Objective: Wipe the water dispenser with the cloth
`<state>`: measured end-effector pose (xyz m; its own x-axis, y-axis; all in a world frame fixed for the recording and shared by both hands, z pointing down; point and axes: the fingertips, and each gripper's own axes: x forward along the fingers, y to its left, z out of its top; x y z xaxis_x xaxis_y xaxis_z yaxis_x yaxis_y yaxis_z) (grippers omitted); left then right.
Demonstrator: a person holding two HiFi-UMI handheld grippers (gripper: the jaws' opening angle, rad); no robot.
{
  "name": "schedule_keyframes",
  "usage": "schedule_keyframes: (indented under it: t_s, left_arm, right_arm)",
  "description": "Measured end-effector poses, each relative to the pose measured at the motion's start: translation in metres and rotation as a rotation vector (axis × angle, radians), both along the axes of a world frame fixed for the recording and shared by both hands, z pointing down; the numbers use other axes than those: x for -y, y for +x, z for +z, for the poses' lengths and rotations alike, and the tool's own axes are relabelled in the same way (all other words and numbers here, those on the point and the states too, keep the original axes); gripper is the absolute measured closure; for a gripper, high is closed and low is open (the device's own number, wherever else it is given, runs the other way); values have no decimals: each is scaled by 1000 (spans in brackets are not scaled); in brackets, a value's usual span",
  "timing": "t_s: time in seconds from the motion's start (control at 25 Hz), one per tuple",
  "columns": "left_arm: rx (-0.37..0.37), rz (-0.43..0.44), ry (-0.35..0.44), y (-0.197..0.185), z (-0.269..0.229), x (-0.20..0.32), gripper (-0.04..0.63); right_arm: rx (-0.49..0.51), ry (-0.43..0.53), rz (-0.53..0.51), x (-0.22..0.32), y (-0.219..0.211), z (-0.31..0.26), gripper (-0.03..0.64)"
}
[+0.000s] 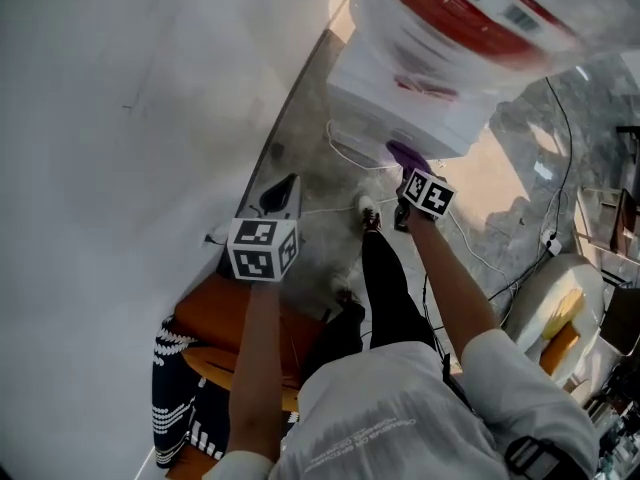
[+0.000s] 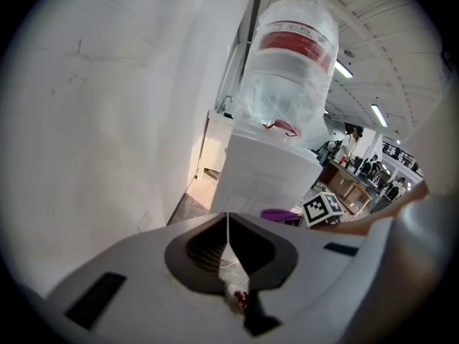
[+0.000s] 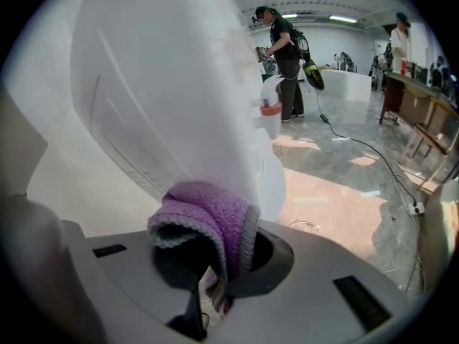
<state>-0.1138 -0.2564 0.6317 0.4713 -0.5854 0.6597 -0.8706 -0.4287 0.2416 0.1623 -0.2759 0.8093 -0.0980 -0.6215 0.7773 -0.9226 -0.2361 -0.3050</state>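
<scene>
1. While the right gripper point(image 3: 212, 258) holds the purple cloth point(image 3: 208, 221) tightly between its jaws, the cloth is pressed against the white side of the water dispenser point(image 3: 158, 106).
2. Seen from the head view, the purple cloth point(image 1: 407, 155) touches the near side of the water dispenser point(image 1: 400, 103), and the right gripper point(image 1: 405, 176) is just behind the cloth, with its marker cube turned up.
3. The left gripper point(image 2: 228, 219) has its jaws together and nothing is between them. It points toward the water dispenser point(image 2: 262, 178) but is well apart from it.
4. From the head view, the left gripper point(image 1: 286, 186) is near the white wall point(image 1: 120, 118), to the left of the dispenser.
5. A big water bottle point(image 2: 290, 70) with a red label stands on top of the dispenser.
6. Two people point(image 3: 283, 56) stand far behind on the shiny floor point(image 3: 337, 192), where a thin cable point(image 3: 373, 153) lies.
</scene>
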Motion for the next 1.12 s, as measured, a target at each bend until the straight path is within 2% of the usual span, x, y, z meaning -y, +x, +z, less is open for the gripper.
schedule_keyframes:
  t_s: [0.12,0.28,0.44,0.68,0.92,1.12]
  left_arm:
    - [-9,40,2,15,-1,1,577]
    - [-20,80,10,32,-5,4,577]
    - [-24,114,45,41,-12,6,577]
    - [9,113,74,32,4,-2,577]
    - [30,15,-1,10,47,-12,577]
    - [-2,-57,-85,-1,93,-21,577]
  right_arm:
    - [-62,-5,17,-21,24,-6,563]
    - [-186,2,-80,-48,41,-18,563]
    - [-231,-10,-131,-70,47,-16,563]
    - [-181,8,-204,-69,19,-9,563]
    - [-77,28,-317,-46,-34,-3,563]
    - [-5,45,-425,-25,-76,2,563]
